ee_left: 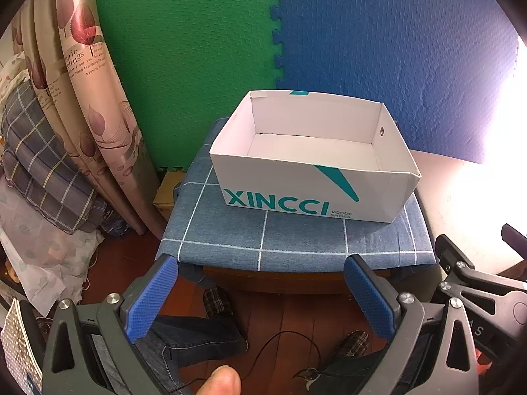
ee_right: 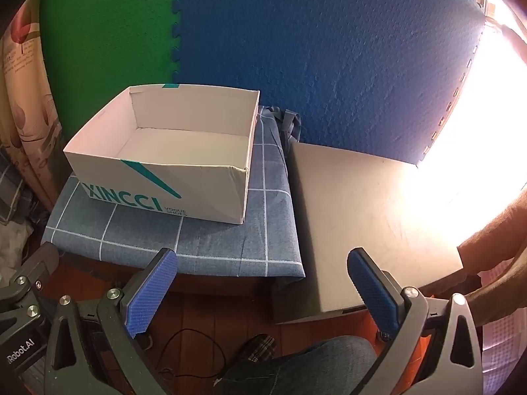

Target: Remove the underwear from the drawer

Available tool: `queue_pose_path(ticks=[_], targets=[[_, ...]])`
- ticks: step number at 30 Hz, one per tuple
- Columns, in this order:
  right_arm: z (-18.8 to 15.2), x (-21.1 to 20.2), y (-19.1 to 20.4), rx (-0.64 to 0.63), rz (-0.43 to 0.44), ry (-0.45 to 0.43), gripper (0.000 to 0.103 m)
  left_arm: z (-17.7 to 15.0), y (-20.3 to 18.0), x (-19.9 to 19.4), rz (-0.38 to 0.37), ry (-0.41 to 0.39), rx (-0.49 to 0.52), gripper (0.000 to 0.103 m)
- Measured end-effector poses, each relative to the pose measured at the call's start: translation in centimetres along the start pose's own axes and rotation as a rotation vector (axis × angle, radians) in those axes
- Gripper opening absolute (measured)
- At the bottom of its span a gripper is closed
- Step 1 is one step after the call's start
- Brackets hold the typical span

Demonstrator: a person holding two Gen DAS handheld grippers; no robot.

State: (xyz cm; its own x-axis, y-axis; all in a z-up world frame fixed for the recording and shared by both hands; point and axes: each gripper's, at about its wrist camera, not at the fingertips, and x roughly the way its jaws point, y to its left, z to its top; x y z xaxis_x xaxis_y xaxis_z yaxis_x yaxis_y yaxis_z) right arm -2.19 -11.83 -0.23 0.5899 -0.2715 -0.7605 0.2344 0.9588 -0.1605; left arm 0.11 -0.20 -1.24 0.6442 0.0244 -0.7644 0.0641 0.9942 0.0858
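Both the left tongs point(ee_left: 260, 291) and right tongs point(ee_right: 263, 293) are held tilted downward, spread wide, gripping nothing. The open shoebox point(ee_left: 306, 184) is set broadside, long axis left-right.

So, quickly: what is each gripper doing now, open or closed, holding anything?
Left gripper: open, holding nothing.
Right gripper: open, holding nothing.

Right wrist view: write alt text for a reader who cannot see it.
An open, empty white shoebox marked XINCCI sits on a blue checked cloth, with a grey flat surface to its right. The right hand-held gripper hangs open in the foreground, holding nothing, before green and blue foam mats.
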Motion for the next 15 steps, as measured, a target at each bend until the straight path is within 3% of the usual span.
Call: queue_pose_path(ticks=[15], targets=[[-0.17, 0.38, 0.07, 0.004, 0.008, 0.014, 0.102, -0.21, -0.06, 0.32, 0.002, 0.014, 0.004, 0.103]])
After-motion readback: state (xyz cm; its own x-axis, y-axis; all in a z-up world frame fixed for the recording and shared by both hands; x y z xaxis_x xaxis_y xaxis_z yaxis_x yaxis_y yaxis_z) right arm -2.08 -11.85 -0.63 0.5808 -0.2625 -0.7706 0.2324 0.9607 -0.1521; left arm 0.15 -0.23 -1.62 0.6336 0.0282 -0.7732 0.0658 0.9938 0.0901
